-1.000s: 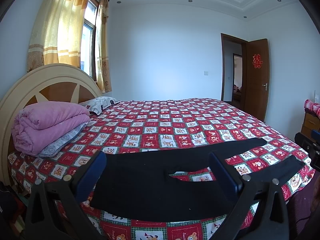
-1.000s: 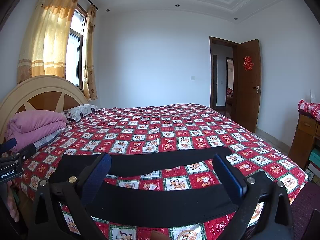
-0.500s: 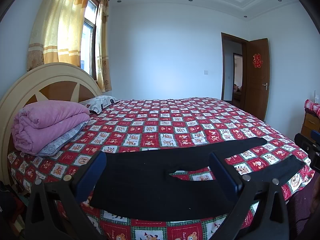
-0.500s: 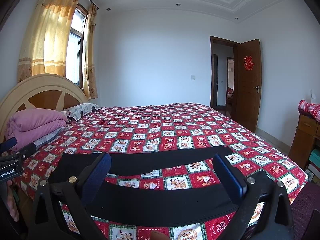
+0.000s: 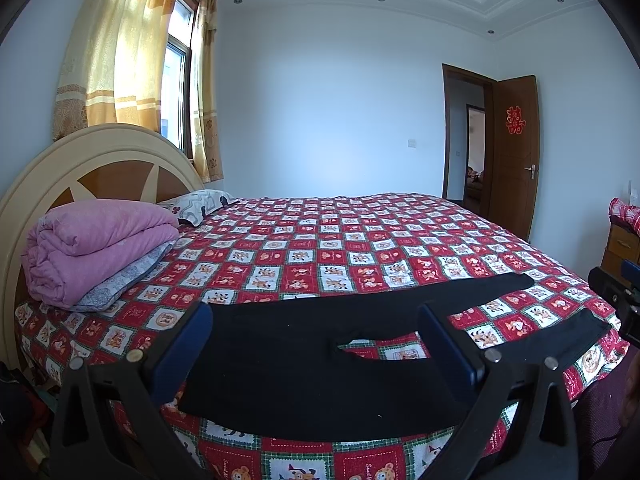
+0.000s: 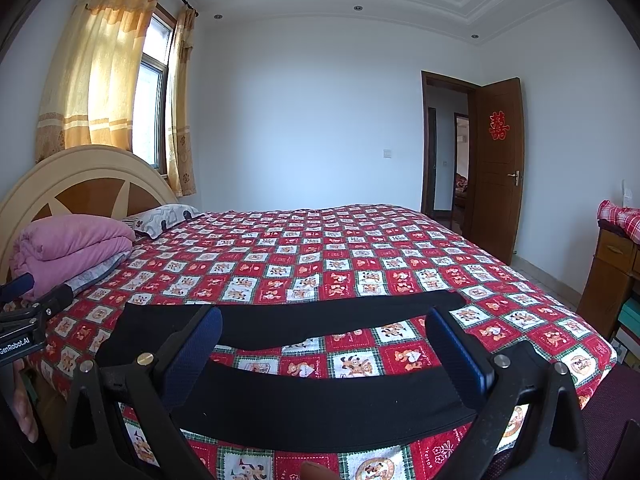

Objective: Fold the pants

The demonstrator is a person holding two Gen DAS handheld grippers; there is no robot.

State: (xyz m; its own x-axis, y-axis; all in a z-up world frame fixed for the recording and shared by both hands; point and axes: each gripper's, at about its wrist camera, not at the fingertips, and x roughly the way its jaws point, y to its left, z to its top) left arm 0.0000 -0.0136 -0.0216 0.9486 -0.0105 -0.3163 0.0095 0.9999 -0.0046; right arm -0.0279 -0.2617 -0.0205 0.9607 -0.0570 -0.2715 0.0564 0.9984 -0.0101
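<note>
Black pants point(image 5: 288, 364) lie flat and spread on the near edge of the bed, waist to the left, two legs running right with a gap between them. They also show in the right wrist view point(image 6: 320, 396). My left gripper point(image 5: 316, 332) is open and empty, held above the waist and crotch part. My right gripper point(image 6: 324, 332) is open and empty, held above the legs. Each gripper shows at the edge of the other's view: the right gripper point(image 5: 616, 292) and the left gripper point(image 6: 28, 300).
The bed has a red checked cartoon cover point(image 5: 340, 248). A folded pink quilt point(image 5: 92, 244) and a pillow point(image 5: 200, 204) lie by the headboard point(image 5: 80, 160). A wooden cabinet point(image 6: 612, 276) stands at the right. A brown door point(image 6: 496, 160) is open at the back.
</note>
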